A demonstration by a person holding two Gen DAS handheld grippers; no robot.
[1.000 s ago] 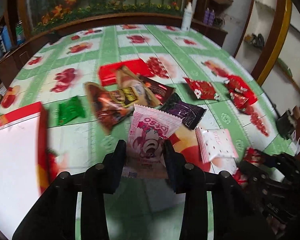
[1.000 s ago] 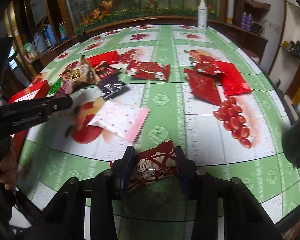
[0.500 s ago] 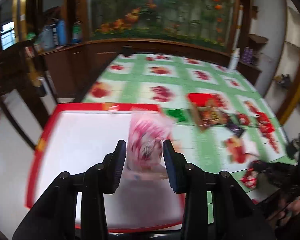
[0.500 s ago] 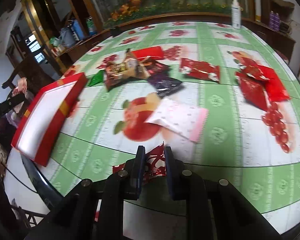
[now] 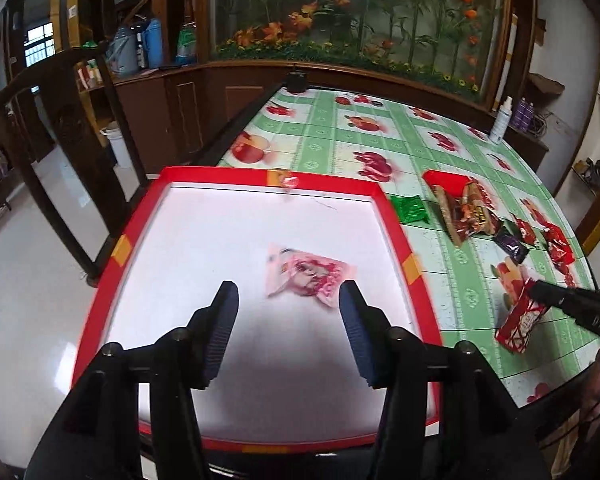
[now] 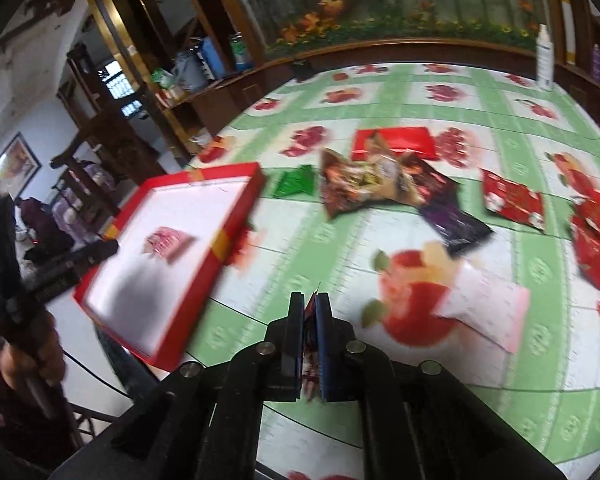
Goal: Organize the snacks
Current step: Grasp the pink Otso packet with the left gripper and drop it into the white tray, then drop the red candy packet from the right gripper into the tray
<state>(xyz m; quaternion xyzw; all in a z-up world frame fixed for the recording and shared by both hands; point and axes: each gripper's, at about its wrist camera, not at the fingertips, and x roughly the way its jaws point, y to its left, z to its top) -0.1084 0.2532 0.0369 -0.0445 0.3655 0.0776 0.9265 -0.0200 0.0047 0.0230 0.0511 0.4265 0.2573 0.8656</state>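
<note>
Pink snack packet [image 5: 306, 278] blurred in red box [image 5: 396, 222], left tool [image 5: 288, 300] opening empty, right tool [image 6: 310, 312] clamping half-hidden red packet [image 6: 310, 344].

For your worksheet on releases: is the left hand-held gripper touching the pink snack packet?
Apart. The left wrist view shows the pink snack packet lying in the red box, beyond the left hand-held gripper, whose jaws are opening.

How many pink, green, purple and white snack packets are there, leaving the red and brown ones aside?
Pink packet: 1
Green packet: 1
Purple packet: 1
White packet: 1
Total: 4
</note>
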